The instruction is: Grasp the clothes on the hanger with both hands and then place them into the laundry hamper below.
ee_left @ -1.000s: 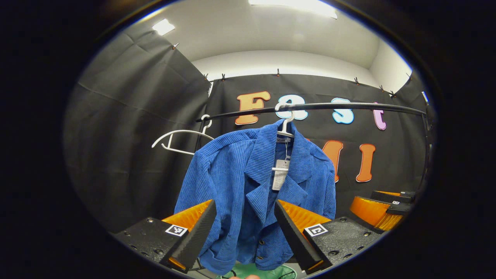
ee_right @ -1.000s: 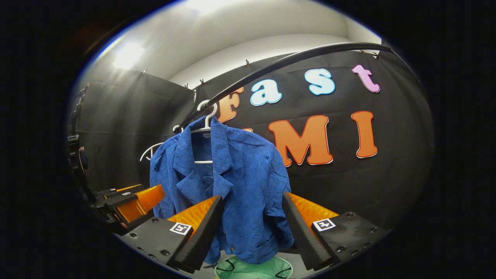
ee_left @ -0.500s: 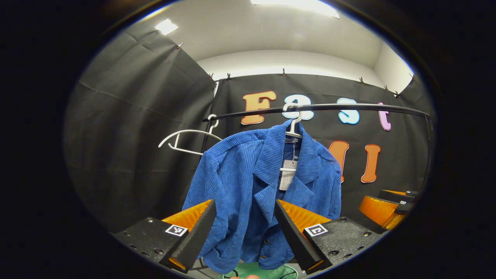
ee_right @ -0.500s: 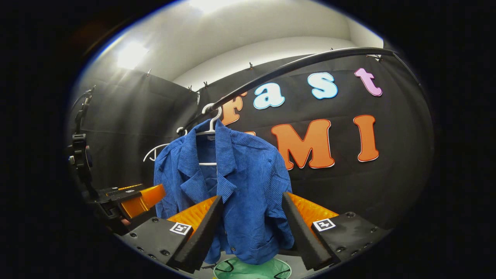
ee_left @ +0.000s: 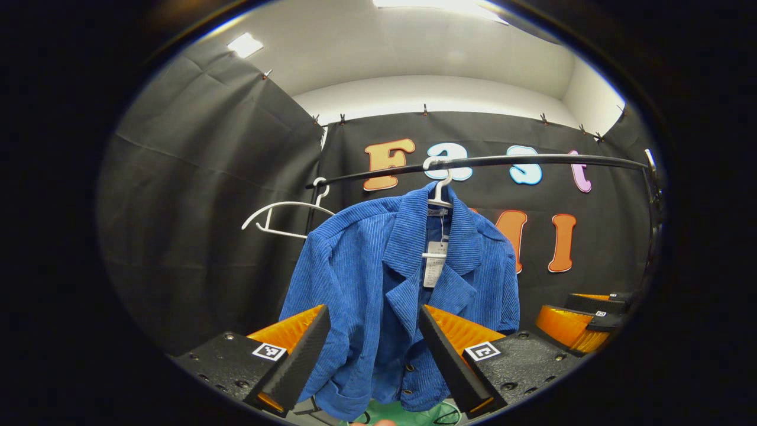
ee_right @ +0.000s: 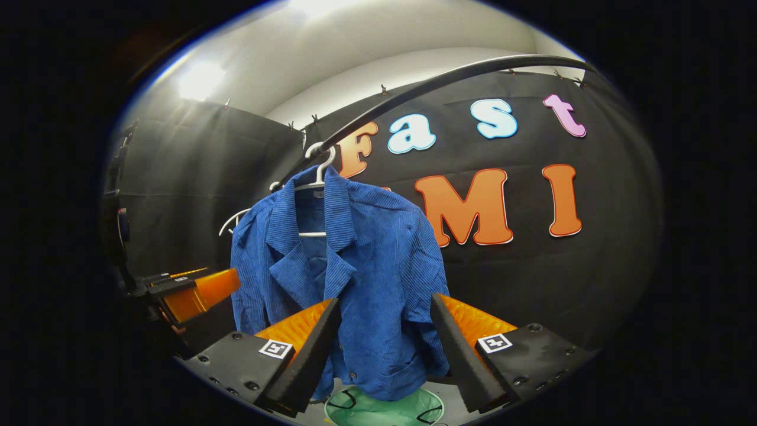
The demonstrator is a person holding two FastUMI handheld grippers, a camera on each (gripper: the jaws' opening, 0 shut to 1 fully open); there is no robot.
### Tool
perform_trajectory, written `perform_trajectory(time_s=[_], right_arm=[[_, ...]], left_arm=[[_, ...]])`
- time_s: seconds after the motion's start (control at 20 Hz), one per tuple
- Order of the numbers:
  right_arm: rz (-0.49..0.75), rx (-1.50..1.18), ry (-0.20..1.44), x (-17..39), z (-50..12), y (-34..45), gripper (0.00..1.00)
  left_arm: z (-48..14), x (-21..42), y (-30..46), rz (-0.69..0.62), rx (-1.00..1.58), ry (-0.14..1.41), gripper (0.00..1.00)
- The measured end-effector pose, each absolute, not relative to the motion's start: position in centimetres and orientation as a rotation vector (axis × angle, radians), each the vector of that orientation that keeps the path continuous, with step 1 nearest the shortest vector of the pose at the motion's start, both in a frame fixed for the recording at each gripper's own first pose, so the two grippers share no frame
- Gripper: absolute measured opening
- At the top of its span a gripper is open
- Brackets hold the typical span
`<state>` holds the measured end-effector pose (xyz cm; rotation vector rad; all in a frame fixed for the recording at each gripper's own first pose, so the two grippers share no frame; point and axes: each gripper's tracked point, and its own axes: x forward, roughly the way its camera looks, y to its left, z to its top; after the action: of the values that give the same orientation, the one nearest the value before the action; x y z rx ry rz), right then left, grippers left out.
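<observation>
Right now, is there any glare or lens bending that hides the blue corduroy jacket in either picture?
Left gripper view: the blue corduroy jacket is sharp and evenly lit. Right gripper view: ceiling glare sits upper left, clear of the jacket; the black rail bows from fisheye distortion.

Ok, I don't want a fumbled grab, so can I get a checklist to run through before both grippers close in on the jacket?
1. Left gripper open: ok, jaws spread wide.
2. Right gripper open: ok, jaws spread wide.
3. Blue jacket on its white hanger on the rail: ok.
4. Jacket between each gripper's jaws: not ok, it hangs beyond both.
5. Green hamper below the jacket: ok, its rim shows under the hem.
6. Empty hanger apart from the jacket: ok, off to the side.
</observation>
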<state>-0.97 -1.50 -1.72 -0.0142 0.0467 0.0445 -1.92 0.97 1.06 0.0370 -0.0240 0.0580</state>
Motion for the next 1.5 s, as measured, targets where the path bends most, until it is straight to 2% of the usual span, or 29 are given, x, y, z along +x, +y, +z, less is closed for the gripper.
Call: perform_trajectory(time_s=[1.0,1.15,1.2,1.4,1.5], right_arm=[[0.042,-0.028,0.02,0.6,-1.3,-0.6,0.98],[0.064,-0.028,0.002,1.3,-0.7,0.4,0.98],[0.077,-0.032,-0.005,1.7,-0.5,1.0,0.98],[0.141,-0.022,-0.004,4.1,-1.0,4.3,0.98],[0.143,-0.021,0.006,5.5,-1.6,5.5,0.98]], left_arm=[[1.8,-0.5,2.8,0.066,0.024,-0.046,0.92],[1.9,-0.4,3.2,0.071,0.009,-0.046,0.92],[1.9,-0.4,3.5,0.077,0.009,-0.05,0.95],[2.3,-1.1,5.0,0.099,0.0,-0.061,0.95],[2.0,-1.6,6.2,0.104,0.0,-0.049,0.92]])
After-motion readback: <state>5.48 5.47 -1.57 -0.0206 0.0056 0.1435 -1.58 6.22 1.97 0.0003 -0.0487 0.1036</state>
